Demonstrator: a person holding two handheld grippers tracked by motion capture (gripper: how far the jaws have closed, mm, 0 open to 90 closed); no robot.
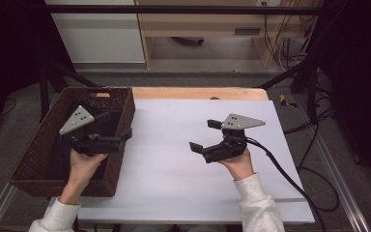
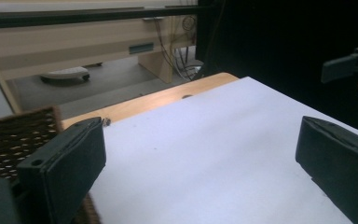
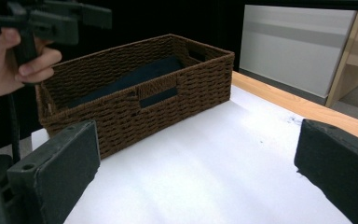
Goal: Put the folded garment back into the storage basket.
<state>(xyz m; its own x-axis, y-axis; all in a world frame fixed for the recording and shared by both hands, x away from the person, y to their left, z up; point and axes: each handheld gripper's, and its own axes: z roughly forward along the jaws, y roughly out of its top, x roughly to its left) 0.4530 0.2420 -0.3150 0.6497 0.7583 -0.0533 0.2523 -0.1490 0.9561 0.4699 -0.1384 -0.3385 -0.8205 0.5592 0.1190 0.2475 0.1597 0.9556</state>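
Both pairs of my jaws stand wide apart, released and grasping nothing. My left gripper (image 1: 115, 126) hangs over the brown wicker basket (image 1: 38, 145) at the left edge of the table (image 1: 174, 183), its jaws pointing right across the white tabletop. My right gripper (image 1: 205, 136) hovers above the middle-right of the table, well apart from the basket, pointing left toward it. A dark flat liner (image 3: 135, 77) lies on the basket's floor.

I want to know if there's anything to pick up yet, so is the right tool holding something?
No, the right tool stands open with its jaws wide apart, and between them shows bare white table beside the brown basket.
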